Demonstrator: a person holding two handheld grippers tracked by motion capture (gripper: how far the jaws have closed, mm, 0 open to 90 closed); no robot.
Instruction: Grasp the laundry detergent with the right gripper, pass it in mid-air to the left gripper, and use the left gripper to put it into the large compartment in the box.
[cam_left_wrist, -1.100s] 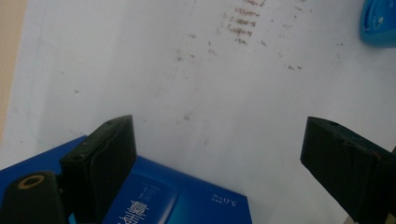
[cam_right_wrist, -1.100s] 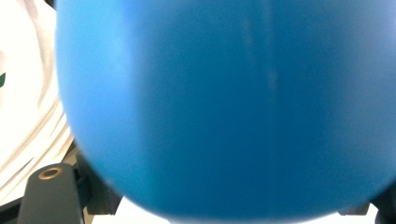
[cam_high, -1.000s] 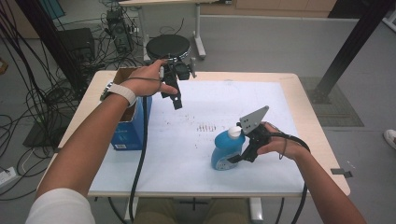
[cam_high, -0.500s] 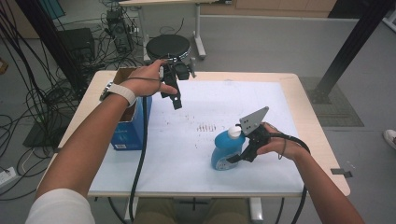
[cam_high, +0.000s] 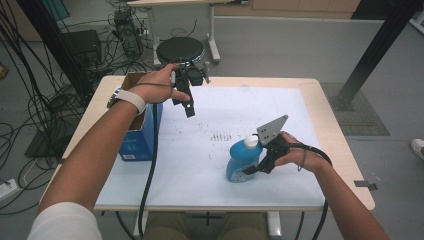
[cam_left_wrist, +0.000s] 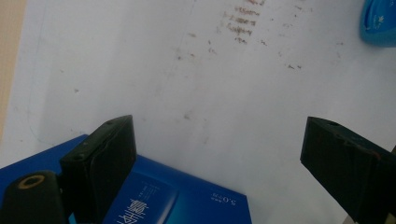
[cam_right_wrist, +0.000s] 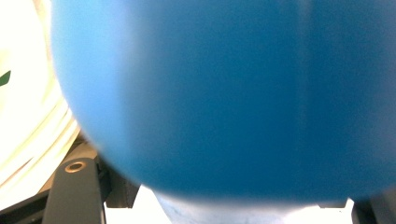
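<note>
Right gripper (cam_high: 252, 167) jaws clamp blue bottle (cam_high: 240, 159); blue box (cam_high: 136, 135) open-topped.

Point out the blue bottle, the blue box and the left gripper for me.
blue bottle (cam_high: 241, 159): high view, on its blue body below the white cap.
blue box (cam_high: 136, 144): high view, on its blue side wall.
left gripper (cam_high: 188, 109): high view, at the tips of its fingers.

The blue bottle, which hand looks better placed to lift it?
Probably the right. The right gripper is already at the blue bottle, seemingly clamped on it. The left gripper hovers open, far off near the blue box.
</note>
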